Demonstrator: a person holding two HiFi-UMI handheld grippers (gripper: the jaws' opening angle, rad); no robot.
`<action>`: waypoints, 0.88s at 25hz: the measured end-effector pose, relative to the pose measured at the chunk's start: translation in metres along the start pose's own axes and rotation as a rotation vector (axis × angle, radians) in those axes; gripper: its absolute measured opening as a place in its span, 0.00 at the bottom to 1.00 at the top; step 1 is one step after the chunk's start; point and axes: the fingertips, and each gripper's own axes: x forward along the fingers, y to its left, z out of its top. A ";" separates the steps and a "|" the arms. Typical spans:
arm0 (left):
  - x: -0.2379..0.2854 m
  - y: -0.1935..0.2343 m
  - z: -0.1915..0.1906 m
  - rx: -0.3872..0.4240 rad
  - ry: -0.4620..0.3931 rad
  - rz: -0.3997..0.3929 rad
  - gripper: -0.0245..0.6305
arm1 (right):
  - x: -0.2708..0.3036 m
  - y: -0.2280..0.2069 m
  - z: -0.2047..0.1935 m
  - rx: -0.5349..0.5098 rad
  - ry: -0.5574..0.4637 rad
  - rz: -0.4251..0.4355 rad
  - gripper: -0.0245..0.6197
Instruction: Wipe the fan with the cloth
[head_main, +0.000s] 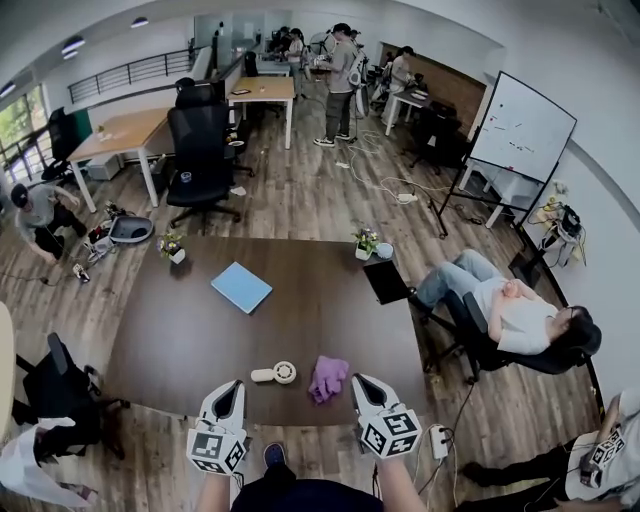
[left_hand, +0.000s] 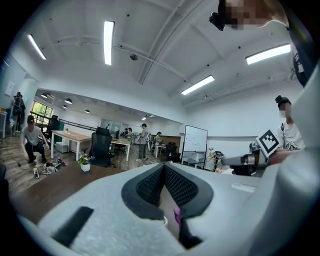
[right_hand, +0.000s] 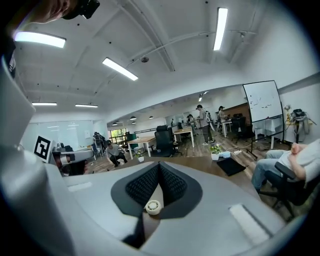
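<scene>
On the dark table (head_main: 190, 330), close to its near edge, a small white fan (head_main: 275, 374) is lying flat, round grille facing up, with a crumpled purple cloth (head_main: 328, 378) just beside it. The left gripper (head_main: 233, 386) and right gripper (head_main: 358, 380) are hovering roughly level, each pinched shut on nothing and showing black-and-white square markers (head_main: 218, 448).

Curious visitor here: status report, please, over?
Left gripper, right gripper shut, empty, at near edge. Small white round fan and crumpled purple cloth lie apart, untouched, on dark table. Nothing blocking.
</scene>
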 end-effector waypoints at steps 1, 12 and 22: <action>0.007 0.006 0.002 0.002 0.000 -0.012 0.03 | 0.006 -0.002 0.004 0.015 -0.009 -0.008 0.05; 0.065 0.040 0.005 0.017 0.027 -0.120 0.03 | 0.046 -0.011 0.024 0.037 -0.047 -0.083 0.05; 0.095 0.044 -0.026 0.023 0.090 -0.117 0.03 | 0.068 -0.034 0.017 0.003 -0.002 -0.058 0.05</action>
